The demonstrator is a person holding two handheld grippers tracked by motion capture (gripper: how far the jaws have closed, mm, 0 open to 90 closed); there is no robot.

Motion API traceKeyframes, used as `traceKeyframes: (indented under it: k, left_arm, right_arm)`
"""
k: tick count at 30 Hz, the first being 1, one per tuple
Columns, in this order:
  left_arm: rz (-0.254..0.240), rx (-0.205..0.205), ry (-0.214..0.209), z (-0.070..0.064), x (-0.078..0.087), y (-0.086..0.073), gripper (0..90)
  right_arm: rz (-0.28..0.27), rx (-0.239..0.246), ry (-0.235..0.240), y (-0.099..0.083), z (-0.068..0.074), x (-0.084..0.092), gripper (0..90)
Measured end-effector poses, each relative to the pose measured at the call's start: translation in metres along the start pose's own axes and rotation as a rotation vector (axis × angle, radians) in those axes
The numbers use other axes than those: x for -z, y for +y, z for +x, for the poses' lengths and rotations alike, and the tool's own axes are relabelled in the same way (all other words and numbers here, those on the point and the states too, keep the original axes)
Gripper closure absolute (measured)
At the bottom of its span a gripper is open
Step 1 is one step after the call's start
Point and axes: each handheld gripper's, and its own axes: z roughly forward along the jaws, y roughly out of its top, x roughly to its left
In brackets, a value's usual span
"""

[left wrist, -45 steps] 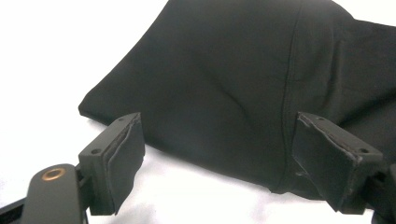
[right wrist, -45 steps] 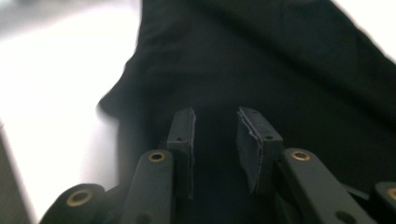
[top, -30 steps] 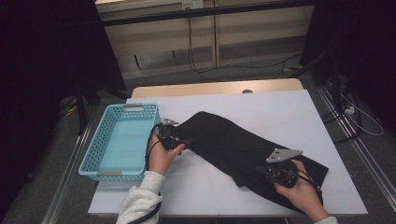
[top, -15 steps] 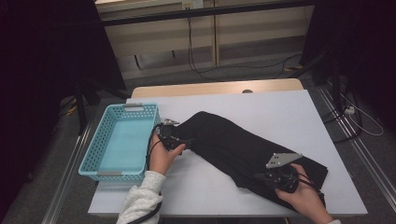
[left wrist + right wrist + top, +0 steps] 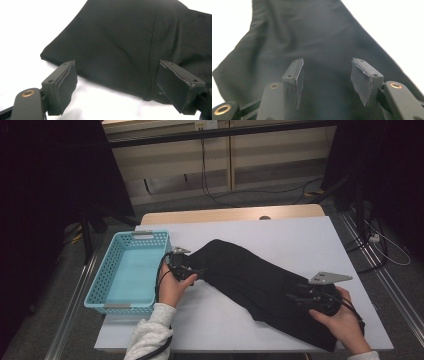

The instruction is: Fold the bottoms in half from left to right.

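— How many things are on the table?

— Two: one black cloth lying slantwise across the white top, and one turquoise basket at its left edge, just beside the cloth's upper end.

— And the claws?

— Two as well. The left gripper sits at the cloth's upper end, jaws spread wide, cloth edge lying between them unpinched. The right gripper hangs over the lower end; its jaws have just been opening, nothing pinched between them.
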Motion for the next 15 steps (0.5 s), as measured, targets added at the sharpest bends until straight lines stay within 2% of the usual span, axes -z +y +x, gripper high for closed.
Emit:
traceKeyframes:
  k: [2, 5, 7, 9, 10, 11, 15]
  left_arm:
    - [0.000, 0.007, 0.000, 0.000, 0.000, 0.000, 17.3]
    - [-0.009, 0.007, 0.004, 0.001, 0.000, 0.000, 17.2]
    - [-0.010, 0.008, 0.016, 0.002, 0.000, 0.001, 17.2]
    - [0.000, 0.010, 0.047, 0.003, -0.002, 0.001, 17.2]
    - [0.000, 0.010, 0.047, 0.003, -0.002, 0.001, 17.2]
    - [-0.005, 0.033, 0.044, 0.006, -0.005, 0.002, 17.3]
    - [-0.006, 0.032, 0.064, 0.009, -0.008, 0.004, 17.5]
  right_arm:
    - [-0.015, -0.008, -0.051, 0.000, -0.009, 0.004, 42.8]
    - [-0.022, -0.044, -0.075, -0.004, -0.018, 0.007, 39.2]
    - [-0.020, -0.053, -0.074, -0.006, -0.019, 0.005, 35.0]
    - [-0.020, -0.049, -0.060, -0.006, -0.016, 0.003, 32.5]
    - [-0.023, -0.043, -0.053, -0.005, -0.014, 0.002, 31.3]
    - [-0.027, -0.039, -0.049, -0.004, -0.011, 0.002, 29.0]
    - [-0.038, -0.023, -0.041, -0.001, -0.005, 0.001, 25.3]
